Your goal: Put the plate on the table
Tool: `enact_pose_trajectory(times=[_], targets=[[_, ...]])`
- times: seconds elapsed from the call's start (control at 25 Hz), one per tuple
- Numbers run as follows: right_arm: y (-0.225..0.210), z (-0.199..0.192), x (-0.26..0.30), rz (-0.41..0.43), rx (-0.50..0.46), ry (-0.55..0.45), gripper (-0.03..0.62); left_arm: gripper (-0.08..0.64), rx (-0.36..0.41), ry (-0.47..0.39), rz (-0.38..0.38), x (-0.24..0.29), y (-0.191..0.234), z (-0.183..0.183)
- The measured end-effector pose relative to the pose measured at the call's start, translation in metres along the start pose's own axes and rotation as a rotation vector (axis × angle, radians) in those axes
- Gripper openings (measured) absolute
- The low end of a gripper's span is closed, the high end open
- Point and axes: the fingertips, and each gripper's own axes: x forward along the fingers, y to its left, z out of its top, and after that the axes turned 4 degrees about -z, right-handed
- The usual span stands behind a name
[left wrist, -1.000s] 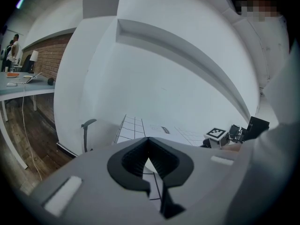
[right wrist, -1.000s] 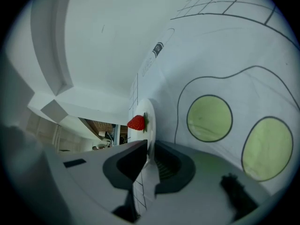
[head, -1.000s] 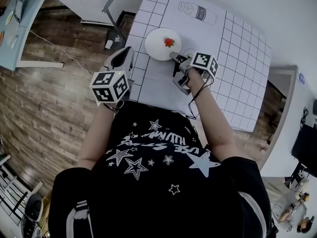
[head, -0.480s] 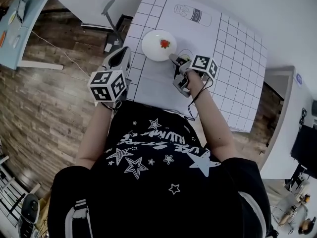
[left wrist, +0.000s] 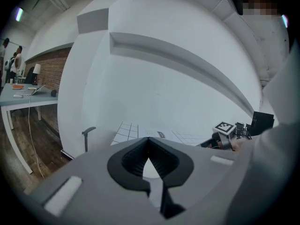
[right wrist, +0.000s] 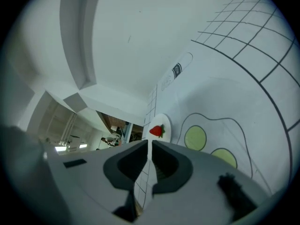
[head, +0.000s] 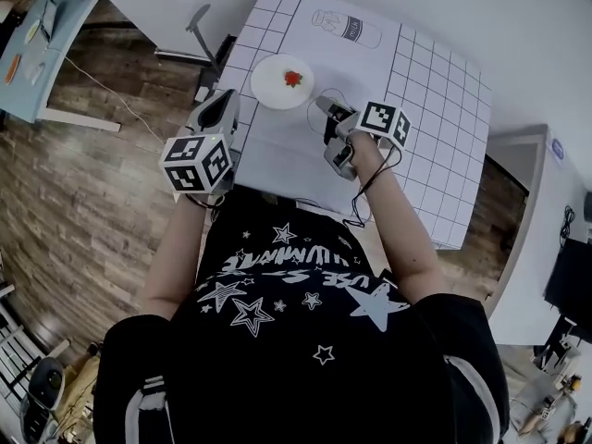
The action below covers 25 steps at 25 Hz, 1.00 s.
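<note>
The white plate with a red strawberry on it lies flat on the gridded white table, near its left edge. My right gripper hovers just right of the plate, apart from its rim. Its jaws are closing to a narrow slit with nothing between them. In the right gripper view the plate lies beyond the right gripper. My left gripper hangs off the table's left edge, shut and empty, and its tips meet in the left gripper view.
Printed on the table mat are a milk bottle and a fried-egg outline. A grey stand is on the wooden floor left of the table. A blue desk sits at far left.
The right gripper has let go of the plate's rim and now sits a short way to its right. The plate stays flat on the table. The left gripper has kept its place.
</note>
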Motion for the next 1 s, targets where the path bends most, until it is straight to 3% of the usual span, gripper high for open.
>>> enact_pose_trajectory(times=[0.44,1.0], targets=[[0.038,0.003,-0.021,0.109,-0.17,-0.048,0.023,0.009,-0.021,-0.01,0.004,-0.025,-0.016,-0.01],[0.057,-0.083,-0.076,0.106,-0.167,-0.176,0.023,0.009,-0.036,-0.017,-0.086,-0.104,-0.041,-0.04]])
